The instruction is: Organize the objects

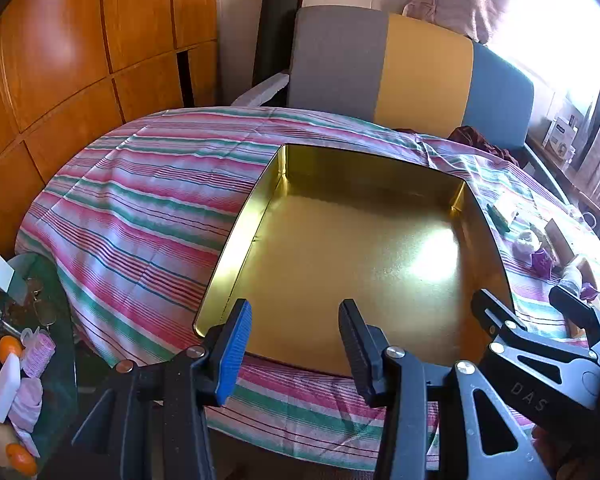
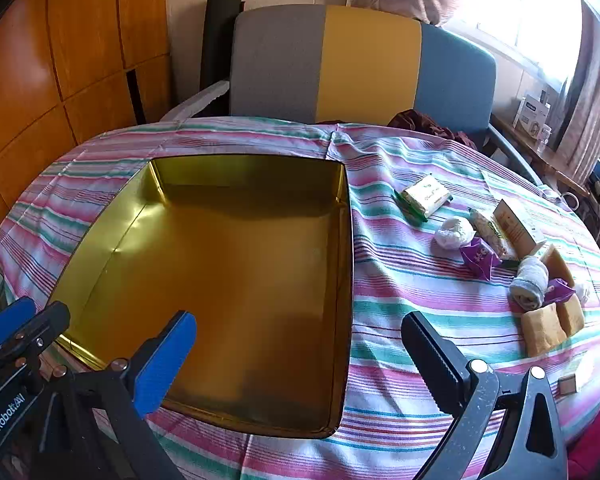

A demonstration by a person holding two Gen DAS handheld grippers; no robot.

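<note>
The table is covered by a striped cloth (image 2: 400, 288) in pink, green and white. A chair (image 2: 340, 64) with grey, yellow and blue back panels stands at the far side of the gold tin, pushed up to the table edge.

The gold tin (image 2: 204, 184), a large open rectangular tray with low walls, lies flat on the cloth. Nothing is seen inside it.

All loose items lie on the cloth to the right of the tin, apart from it. Nearest its far right corner is a white wrapped packet (image 2: 424, 196). Further right stands a cardboard box (image 2: 518, 226), with a white wad (image 2: 456, 232) and a purple wrapper (image 2: 480, 256) beside it. Nearer the camera lie a rolled grey cloth (image 2: 532, 282) and two tan sponge blocks (image 2: 544, 328). A small wooden cube (image 2: 568, 385) sits closest of all.

The left gripper (image 1: 296, 336) hovers over the tin's near edge, jaws apart by a modest gap, nothing between them. The right gripper (image 2: 300, 348) hovers over the tin's near right corner, jaws spread wide, holding nothing.
</note>
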